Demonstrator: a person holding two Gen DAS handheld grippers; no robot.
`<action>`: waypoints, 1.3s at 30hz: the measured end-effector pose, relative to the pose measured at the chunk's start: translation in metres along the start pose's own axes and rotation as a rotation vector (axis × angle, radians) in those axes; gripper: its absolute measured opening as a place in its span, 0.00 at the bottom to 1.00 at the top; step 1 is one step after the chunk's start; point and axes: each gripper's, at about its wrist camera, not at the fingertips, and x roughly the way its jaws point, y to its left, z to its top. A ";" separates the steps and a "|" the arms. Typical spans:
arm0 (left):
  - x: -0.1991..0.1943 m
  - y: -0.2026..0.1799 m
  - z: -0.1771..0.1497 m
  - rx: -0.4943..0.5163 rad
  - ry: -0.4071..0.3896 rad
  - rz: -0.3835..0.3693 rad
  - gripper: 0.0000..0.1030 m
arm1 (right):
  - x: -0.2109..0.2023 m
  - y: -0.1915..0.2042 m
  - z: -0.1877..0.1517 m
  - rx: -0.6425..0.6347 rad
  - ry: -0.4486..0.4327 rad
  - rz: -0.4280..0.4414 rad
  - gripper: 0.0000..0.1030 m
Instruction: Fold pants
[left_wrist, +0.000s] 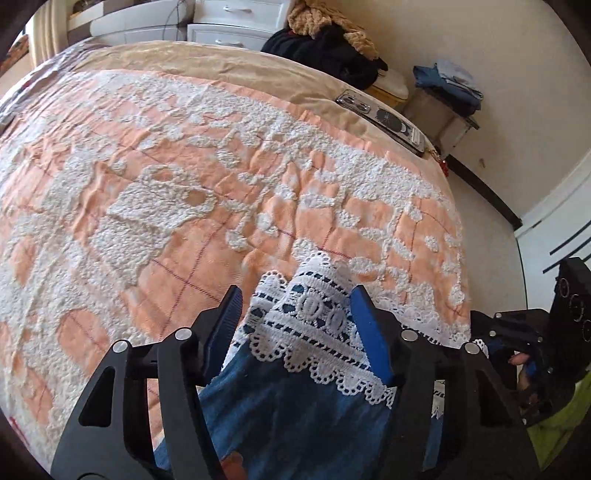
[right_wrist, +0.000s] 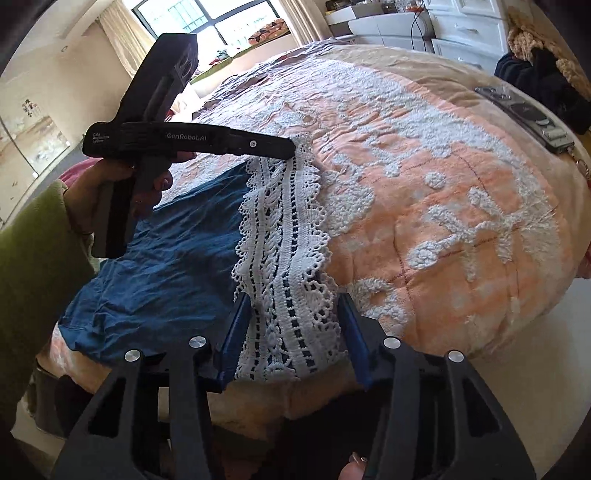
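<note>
Pants (right_wrist: 162, 258) (lace hem (right_wrist: 291, 266)) between both spread tools

The left wrist view looks low and close along its blue-padded left gripper (left_wrist: 295, 295) across the peach-and-white tufted bedspread (left_wrist: 155, 192) toward the white drawer unit (left_wrist: 229, 22). The right wrist view sits just beside, facing the window (right_wrist: 207, 22). Both share the white lace hem of the blue denim pants (right_wrist: 288, 236), the bedspread and the drawers.
</note>
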 end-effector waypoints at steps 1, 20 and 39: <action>0.005 -0.001 0.000 -0.001 0.025 -0.021 0.49 | 0.003 0.000 0.000 0.000 0.009 -0.001 0.48; -0.061 0.017 -0.013 -0.070 -0.169 -0.122 0.04 | -0.033 0.060 0.018 -0.118 -0.135 0.125 0.19; -0.151 0.094 -0.174 -0.358 -0.253 -0.051 0.16 | 0.053 0.244 -0.015 -0.569 0.069 0.184 0.19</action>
